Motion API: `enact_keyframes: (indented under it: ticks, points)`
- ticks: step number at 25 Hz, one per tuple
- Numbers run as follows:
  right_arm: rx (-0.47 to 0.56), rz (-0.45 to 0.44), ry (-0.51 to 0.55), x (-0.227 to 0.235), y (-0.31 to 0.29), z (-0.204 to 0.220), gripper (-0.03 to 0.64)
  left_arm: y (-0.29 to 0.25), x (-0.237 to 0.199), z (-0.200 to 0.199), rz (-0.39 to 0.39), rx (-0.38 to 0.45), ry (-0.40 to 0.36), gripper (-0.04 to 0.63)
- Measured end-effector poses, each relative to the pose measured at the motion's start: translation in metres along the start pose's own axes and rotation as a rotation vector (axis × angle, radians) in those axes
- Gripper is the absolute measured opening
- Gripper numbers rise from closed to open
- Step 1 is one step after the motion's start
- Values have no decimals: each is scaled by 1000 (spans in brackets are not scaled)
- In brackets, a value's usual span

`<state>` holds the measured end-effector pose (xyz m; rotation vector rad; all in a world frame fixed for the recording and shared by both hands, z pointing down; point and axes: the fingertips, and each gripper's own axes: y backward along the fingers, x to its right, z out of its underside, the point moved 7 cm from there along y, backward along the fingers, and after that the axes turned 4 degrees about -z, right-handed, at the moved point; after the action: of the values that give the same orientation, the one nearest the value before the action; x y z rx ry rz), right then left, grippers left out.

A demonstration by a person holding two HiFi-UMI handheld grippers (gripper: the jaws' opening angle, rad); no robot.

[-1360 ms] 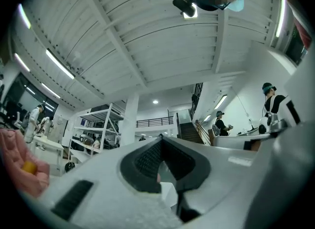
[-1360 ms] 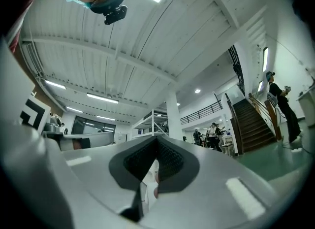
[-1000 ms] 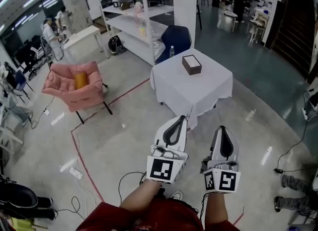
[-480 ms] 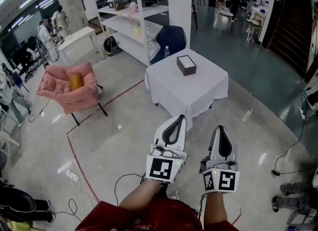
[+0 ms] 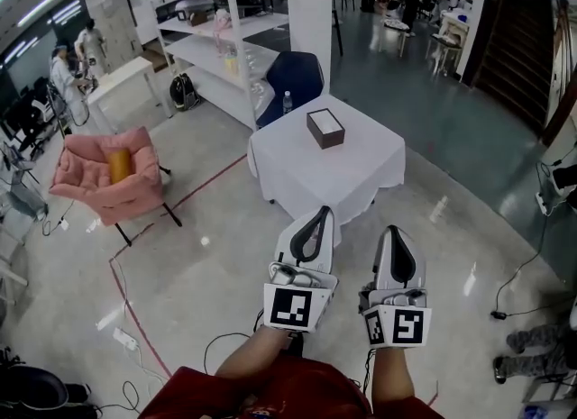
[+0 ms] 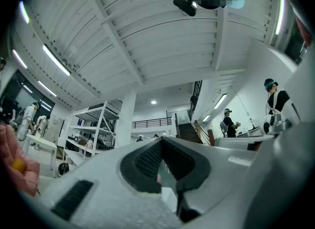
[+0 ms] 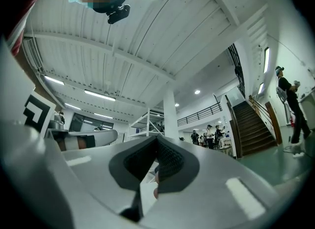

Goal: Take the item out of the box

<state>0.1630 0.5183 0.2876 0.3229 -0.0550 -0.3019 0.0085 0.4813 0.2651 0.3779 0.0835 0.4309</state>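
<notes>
A small dark brown box (image 5: pixel 325 127) with a pale top sits on a square table under a white cloth (image 5: pixel 347 174), ahead of me in the head view. What is in the box cannot be made out from here. Both grippers are held low in front of my body, well short of the table, pointing toward it. The left gripper (image 5: pixel 322 213) is shut and empty. To its right, the right gripper (image 5: pixel 394 231) is also shut with nothing in it. Each gripper view shows only its own closed jaws, left gripper (image 6: pixel 160 143) and right gripper (image 7: pixel 157 142), against the ceiling and hall.
A pink armchair (image 5: pixel 106 174) with an orange cushion stands at the left. White shelving (image 5: pixel 221 43), a blue chair (image 5: pixel 293 79) and a water bottle (image 5: pixel 287 102) stand behind the table. Red tape (image 5: pixel 135 318) and cables (image 5: pixel 216 345) cross the floor. People stand at the back.
The table and box have drifted left and come a little nearer in the head view. Both grippers stay shut and keep their places before my body.
</notes>
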Motion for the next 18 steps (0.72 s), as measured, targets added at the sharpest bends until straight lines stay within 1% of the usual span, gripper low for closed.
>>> enact_keyframes:
  ticks: [4,7,11,18]
  points:
    - [-17,25,0,7,-37,13,0,-30,-19,10,12,5,-17,0]
    - [-22,35,0,11,-69,24,0,-52,-38,21,6,1,-21,1]
    - [-14,34,-15,9,-106,34,1,-76,-66,30,3,6,-21,0]
    - [-32,18,-18,-2,-168,56,0,-111,-116,52,-3,-11,-3,0]
